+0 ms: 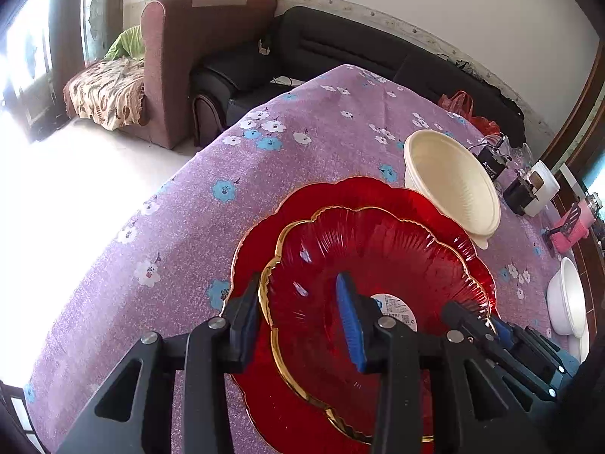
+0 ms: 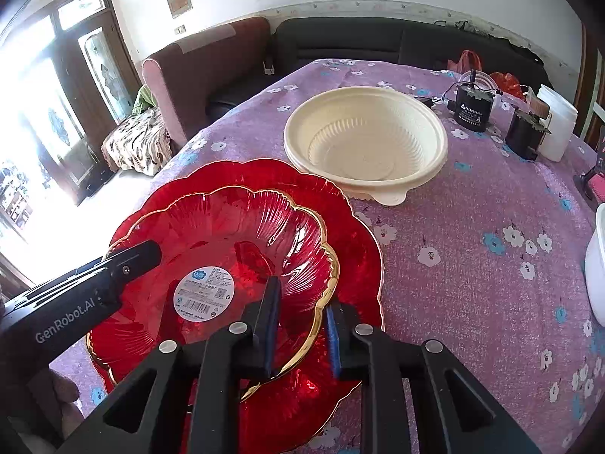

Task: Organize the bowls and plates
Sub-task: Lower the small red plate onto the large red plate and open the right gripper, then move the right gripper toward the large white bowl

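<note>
both grippers (image 1: 302,317) (image 2: 300,319) open, straddling small red plate (image 2: 227,234) rim.

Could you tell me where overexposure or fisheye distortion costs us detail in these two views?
Left wrist view: the floor left of the purple tablecloth is blown out white, and the table edge bows strongly. Right wrist view: the glass doors are overexposed, while the small red plate and cream bowl stay sharp, with small glints.

Daylight's blasting in from the door (image 2: 56,113) at my 9 o'clock, floor totally blown out, heavy fisheye warp and dark corners.
</note>
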